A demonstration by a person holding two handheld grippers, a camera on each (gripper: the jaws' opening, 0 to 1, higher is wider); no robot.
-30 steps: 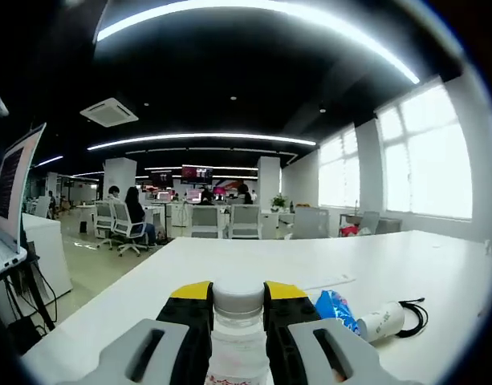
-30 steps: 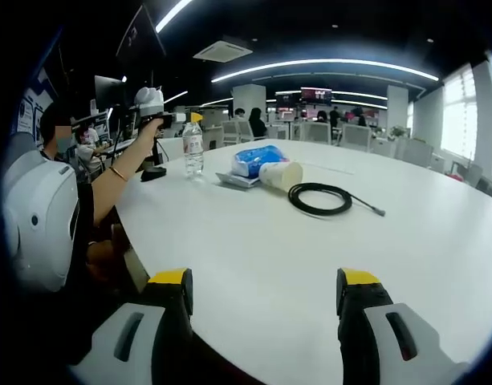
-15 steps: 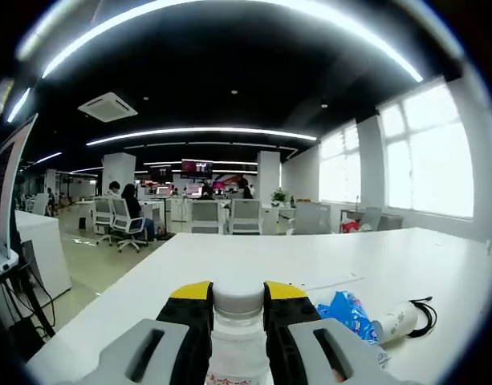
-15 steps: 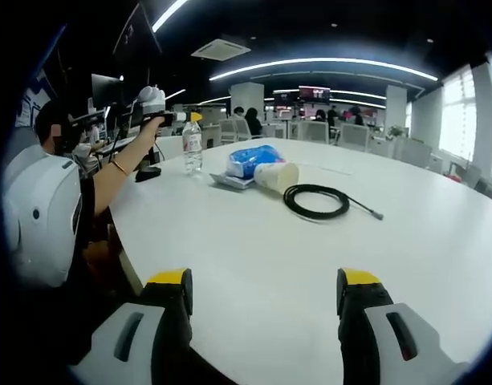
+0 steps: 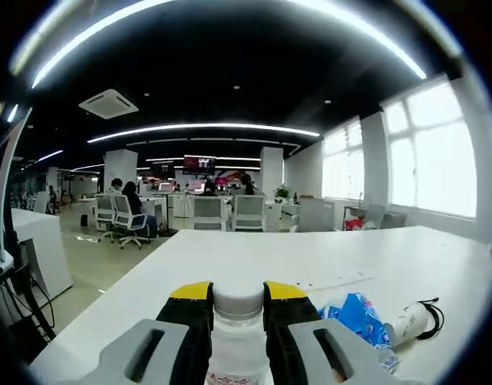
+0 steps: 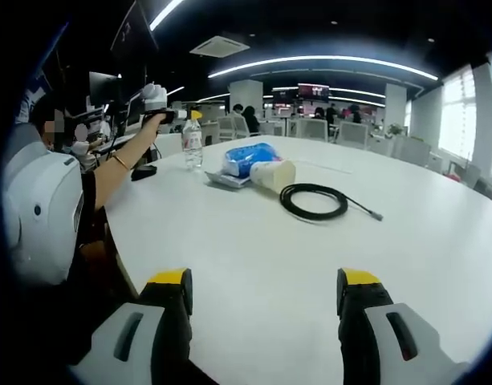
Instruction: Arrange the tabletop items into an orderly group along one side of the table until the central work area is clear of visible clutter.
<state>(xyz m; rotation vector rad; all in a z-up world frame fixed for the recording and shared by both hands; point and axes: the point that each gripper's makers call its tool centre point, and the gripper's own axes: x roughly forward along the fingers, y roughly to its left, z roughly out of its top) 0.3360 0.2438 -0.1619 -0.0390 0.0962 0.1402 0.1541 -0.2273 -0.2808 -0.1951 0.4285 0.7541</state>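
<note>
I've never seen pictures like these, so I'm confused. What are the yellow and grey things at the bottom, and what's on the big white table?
Those are grabbing tools a person holds, one in each hand, each carrying a camera. In the left gripper view, the left gripper squeezes a water bottle. In the right gripper view, the right gripper is open and holds nothing. On the table lie a blue packet, a paper cup on its side and a coiled black cable.

Far ahead of the left tongs, office chairs stand at rows of desks, with a wall screen above them. Tall windows lie to their right; an air-conditioning vent sits overhead, upper left.
</note>
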